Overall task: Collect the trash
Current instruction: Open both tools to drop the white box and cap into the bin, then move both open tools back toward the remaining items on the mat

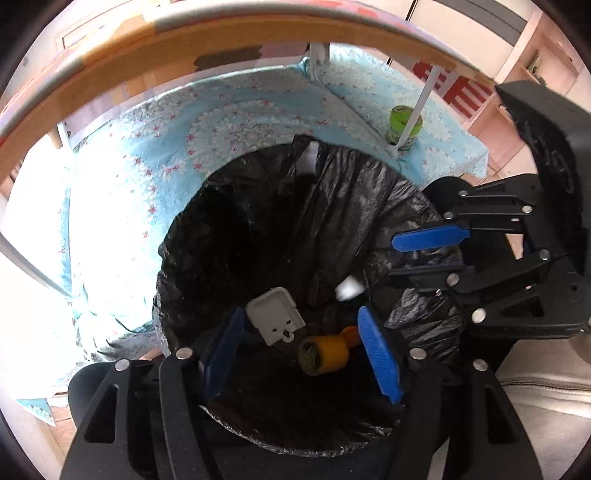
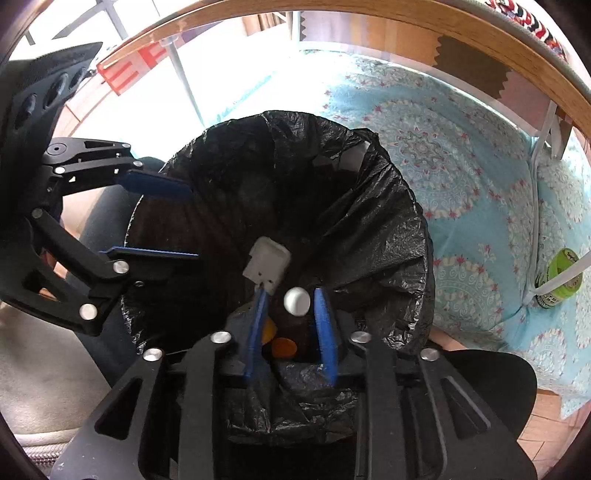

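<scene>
Trash bin (image 1: pixel 280 229) (image 2: pixel 332 206), lined with a crumpled black bag (image 1: pixel 369 206) (image 2: pixel 388 229), viewed from above by both wrist cameras. It stands on a light-blue patterned rug (image 1: pixel 229 122) (image 2: pixel 461 166), beneath the wooden edge of a table (image 1: pixel 236 40) (image 2: pixel 369 11).

Contents of the bin: a white square plastic piece (image 1: pixel 275 321) (image 2: pixel 266 261), tilted and lying toward the middle; an orange cylindrical item (image 1: pixel 325 354) (image 2: pixel 283 347) lying on its side near the bottom; and a small white rounded object (image 1: pixel 348 288) (image 2: pixel 296 301) close to the bag wall on the right gripper's side.

Left gripper (image 1: pixel 301 352) (image 2: pixel 159 221): poised over the bin's rim with its blue fingers (image 1: pixel 378 354) (image 2: pixel 155 186) spread wide and nothing between them; in its own view the white piece and orange item show through the gap, lower down in the bin.

Right gripper (image 2: pixel 291 332) (image 1: pixel 428 251): positioned at the adjoining part of the rim, its blue fingers (image 2: pixel 325 328) (image 1: pixel 430 238) parted and gripping nothing. In its own view the white rounded object appears between the fingertips; whether it touches either finger cannot be told.

Beyond the bin: a green-labelled container (image 1: pixel 404 127) (image 2: pixel 559 278) stands on the rug next to a white table leg (image 1: pixel 413 114) (image 2: pixel 543 147). A red sign with white lettering (image 1: pixel 458 92) (image 2: pixel 129 72) lies further back.
</scene>
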Available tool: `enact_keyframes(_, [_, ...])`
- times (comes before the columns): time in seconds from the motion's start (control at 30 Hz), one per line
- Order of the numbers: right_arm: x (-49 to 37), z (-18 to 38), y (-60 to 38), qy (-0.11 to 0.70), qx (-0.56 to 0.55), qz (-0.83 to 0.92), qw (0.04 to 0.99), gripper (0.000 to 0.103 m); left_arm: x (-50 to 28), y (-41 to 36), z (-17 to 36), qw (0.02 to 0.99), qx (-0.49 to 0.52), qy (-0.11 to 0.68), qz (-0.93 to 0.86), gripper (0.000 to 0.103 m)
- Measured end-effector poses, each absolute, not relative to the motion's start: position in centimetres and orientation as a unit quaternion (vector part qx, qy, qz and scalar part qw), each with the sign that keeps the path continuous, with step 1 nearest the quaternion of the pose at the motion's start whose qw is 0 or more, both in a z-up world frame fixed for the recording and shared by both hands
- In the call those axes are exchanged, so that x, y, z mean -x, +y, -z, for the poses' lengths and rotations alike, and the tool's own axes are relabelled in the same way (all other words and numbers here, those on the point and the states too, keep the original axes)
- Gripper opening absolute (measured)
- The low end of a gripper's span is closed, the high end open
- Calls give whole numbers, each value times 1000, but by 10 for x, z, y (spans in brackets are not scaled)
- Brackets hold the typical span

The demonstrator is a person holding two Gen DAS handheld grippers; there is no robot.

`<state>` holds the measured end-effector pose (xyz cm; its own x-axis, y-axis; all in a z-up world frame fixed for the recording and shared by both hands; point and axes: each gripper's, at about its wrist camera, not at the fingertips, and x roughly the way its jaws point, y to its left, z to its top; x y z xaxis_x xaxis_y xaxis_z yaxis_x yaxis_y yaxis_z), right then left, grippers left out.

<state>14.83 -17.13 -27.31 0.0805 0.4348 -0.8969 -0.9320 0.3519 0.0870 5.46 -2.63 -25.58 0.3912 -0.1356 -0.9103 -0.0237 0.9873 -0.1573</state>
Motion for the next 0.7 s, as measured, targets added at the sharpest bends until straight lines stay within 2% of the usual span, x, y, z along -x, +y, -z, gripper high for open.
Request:
enact_keyframes(0.3, [-150,246,-178,434,258,-505,700,33,-49,-23,221,855,67,513,32,63])
enact_keyframes(0.7, [-153,179,-185,366,234,-519,736,34,-43,-19,148,901,31,433,30,63])
